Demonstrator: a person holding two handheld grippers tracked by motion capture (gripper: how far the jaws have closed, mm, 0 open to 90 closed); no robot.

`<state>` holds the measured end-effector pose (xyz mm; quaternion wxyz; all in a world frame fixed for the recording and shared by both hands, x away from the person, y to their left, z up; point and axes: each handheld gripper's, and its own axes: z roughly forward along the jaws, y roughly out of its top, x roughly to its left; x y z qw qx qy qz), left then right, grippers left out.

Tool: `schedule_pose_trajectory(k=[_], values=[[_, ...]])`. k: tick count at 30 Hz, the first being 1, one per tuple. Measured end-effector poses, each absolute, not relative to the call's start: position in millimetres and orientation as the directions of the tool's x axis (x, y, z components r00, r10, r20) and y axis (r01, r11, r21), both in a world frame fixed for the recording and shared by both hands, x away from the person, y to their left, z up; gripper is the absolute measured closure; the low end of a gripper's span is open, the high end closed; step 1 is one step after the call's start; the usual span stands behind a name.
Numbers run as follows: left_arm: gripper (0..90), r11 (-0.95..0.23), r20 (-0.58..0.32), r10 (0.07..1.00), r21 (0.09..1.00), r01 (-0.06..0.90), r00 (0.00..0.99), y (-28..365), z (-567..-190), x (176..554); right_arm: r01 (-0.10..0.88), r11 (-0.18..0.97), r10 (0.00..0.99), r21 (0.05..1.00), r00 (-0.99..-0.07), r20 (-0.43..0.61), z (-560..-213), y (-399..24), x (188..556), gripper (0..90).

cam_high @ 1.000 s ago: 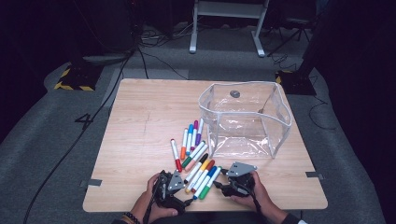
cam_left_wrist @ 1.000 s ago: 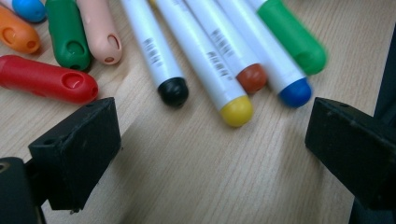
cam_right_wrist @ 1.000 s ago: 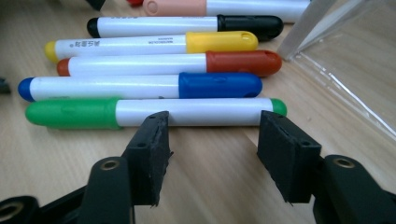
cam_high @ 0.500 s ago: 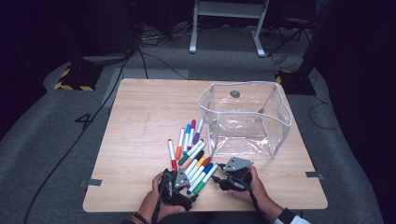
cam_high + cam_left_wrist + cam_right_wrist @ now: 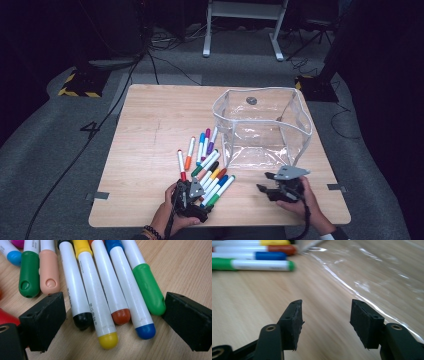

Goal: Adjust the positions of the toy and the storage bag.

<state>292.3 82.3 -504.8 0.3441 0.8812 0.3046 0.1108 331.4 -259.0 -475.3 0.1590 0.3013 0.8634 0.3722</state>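
Several white markers with coloured caps (image 5: 207, 165) lie fanned out at the front middle of the wooden table (image 5: 150, 125). My left gripper (image 5: 199, 194) sits at their near ends. In the left gripper view it (image 5: 115, 305) stands open, its jaws astride the black (image 5: 81, 320), yellow (image 5: 108, 340), brown (image 5: 121, 316), blue (image 5: 145, 331) and green (image 5: 150, 295) markers without pressing them. My right gripper (image 5: 262, 189) hovers to the right, just in front of the clear plastic pouch (image 5: 262, 125). Its jaws (image 5: 325, 310) are open, have just closed slightly, and hold nothing.
The pouch stands open-topped at the right of the table, with a small grey round piece (image 5: 251, 100) at its far side. Its clear wall (image 5: 387, 277) lies close on the right gripper's right. Cables and a white stand's legs (image 5: 240, 30) are on the floor behind.
My right gripper has pulled away from the markers to the right, ending in front of the pouch. The left gripper has stayed at the markers' near ends.
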Motion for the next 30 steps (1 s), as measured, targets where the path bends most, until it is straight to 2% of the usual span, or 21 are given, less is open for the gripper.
schedule_pose_trajectory(k=[3, 4, 11, 13, 16, 20, 21, 22, 23, 24, 25, 26, 27, 28, 30], values=[[5.7, -0.578, -0.015, 0.612, 0.674, 0.460, 0.791, 82, -505, 292, 0.451, 0.474, 0.718, 0.756, -0.695, -0.035, -472, -299, 334, 46.0], [5.7, -0.579, -0.014, 0.612, 0.673, 0.460, 0.791, 82, -505, 292, 0.495, 0.407, 0.775, 0.768, -0.632, -0.004, -471, -323, 336, 46.1], [5.7, -0.577, -0.016, 0.613, 0.675, 0.461, 0.790, 82, -505, 292, 0.534, 0.324, 0.864, 0.781, -0.503, -0.014, -473, -359, 344, 46.6], [5.7, -0.578, -0.015, 0.613, 0.674, 0.461, 0.790, 82, -505, 292, 0.510, 0.325, 0.862, 0.796, -0.506, -0.028, -470, -360, 348, 45.8], [5.7, -0.577, -0.016, 0.613, 0.674, 0.461, 0.790, 82, -505, 292, 0.456, 0.392, 0.829, 0.799, -0.551, -0.092, -469, -352, 359, 45.9], [5.7, -0.576, -0.015, 0.614, 0.675, 0.461, 0.790, 83, -505, 292, 0.423, 0.411, 0.814, 0.808, -0.570, -0.115, -466, -347, 367, 47.7], [5.7, -0.576, -0.015, 0.614, 0.674, 0.461, 0.789, 83, -505, 292, 0.419, 0.417, 0.811, 0.807, -0.572, -0.123, -466, -347, 370, 49.3], [5.7, -0.576, -0.015, 0.614, 0.674, 0.461, 0.789, 83, -505, 292, 0.422, 0.413, 0.812, 0.807, -0.571, -0.117, -466, -347, 376, 56.9], [5.7, -0.578, -0.014, 0.613, 0.674, 0.460, 0.790, 83, -505, 292, 0.422, 0.413, 0.812, 0.807, -0.571, -0.117, -466, -347, 376, 56.9], [6.0, -0.578, -0.014, 0.612, 0.674, 0.460, 0.791, 83, -505, 292, 0.425, 0.415, 0.809, 0.804, -0.577, -0.113, -467, -347, 381, 66.3], [6.0, -0.578, -0.015, 0.611, 0.674, 0.459, 0.791, 83, -505, 292, 0.425, 0.415, 0.809, 0.804, -0.577, -0.113, -467, -347, 381, 66.3], [7.0, -0.577, -0.015, 0.612, 0.675, 0.460, 0.790, 83, -505, 292, 0.410, 0.452, 0.788, 0.792, -0.599, -0.140, -468, -344, 385, 75.1], [7.0, -0.574, -0.015, 0.615, 0.677, 0.461, 0.788, 83, -505, 292, 0.410, 0.452, 0.788, 0.792, -0.599, -0.140, -468, -344, 385, 75.1], [8.2, -0.569, -0.016, 0.620, 0.679, 0.463, 0.785, 82, -505, 292, 0.398, 0.471, 0.781, 0.787, -0.603, -0.163, -468, -341, 386, 80.8], [8.7, -0.568, -0.014, 0.623, 0.679, 0.464, 0.782, 82, -504, 292, 0.384, 0.511, 0.774, 0.769, -0.595, -0.217, -468, -333, 391, 84.0]])
